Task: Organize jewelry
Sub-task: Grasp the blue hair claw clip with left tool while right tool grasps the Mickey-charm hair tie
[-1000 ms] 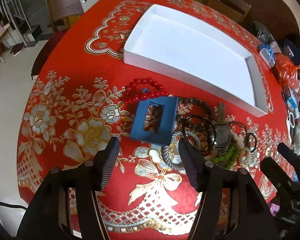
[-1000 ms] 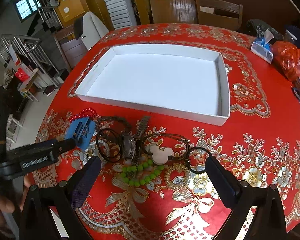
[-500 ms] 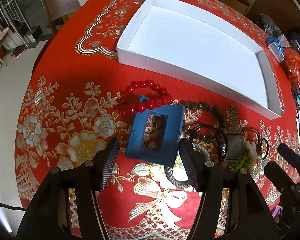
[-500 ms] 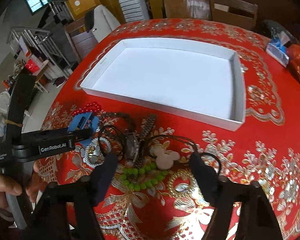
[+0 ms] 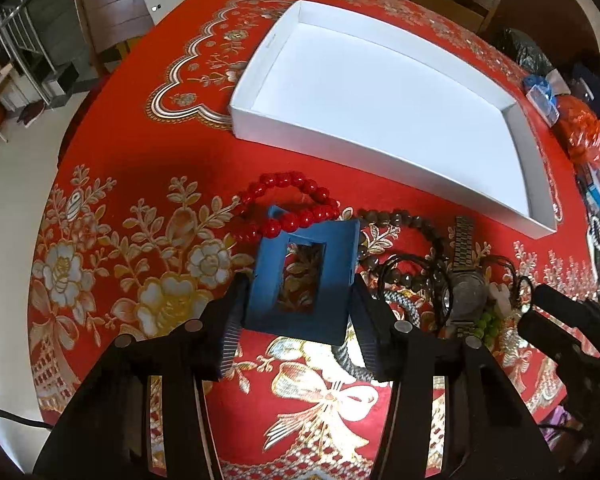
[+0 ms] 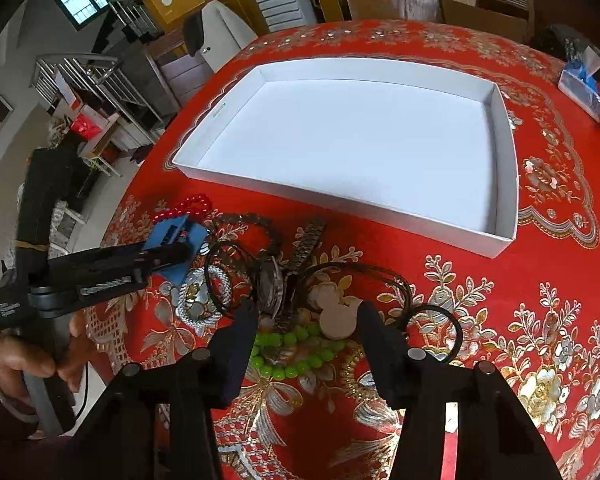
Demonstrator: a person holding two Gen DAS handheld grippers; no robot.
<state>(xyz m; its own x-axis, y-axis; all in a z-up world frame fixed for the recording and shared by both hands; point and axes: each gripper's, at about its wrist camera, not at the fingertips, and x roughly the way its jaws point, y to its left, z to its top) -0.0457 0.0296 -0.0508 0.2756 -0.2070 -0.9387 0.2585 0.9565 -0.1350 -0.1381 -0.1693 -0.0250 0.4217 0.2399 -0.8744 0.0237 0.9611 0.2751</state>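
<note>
Jewelry lies heaped on the red tablecloth [image 5: 112,184] in front of the empty white tray [image 5: 384,92]. At the heap's left, the left gripper [image 5: 300,308] is closing, its pads against the sides of the blue rectangular frame [image 5: 304,276] beside the red bead bracelet [image 5: 288,200]. Further right, the right gripper [image 6: 306,320] is closing around the green bead bracelet [image 6: 292,354] and mouse-shaped charm [image 6: 336,312], touching the charm's edge.

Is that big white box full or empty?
Empty. The white box shows only its bare white floor in both views; the red bead bracelet, watch and other jewelry lie outside on the tablecloth.
</note>
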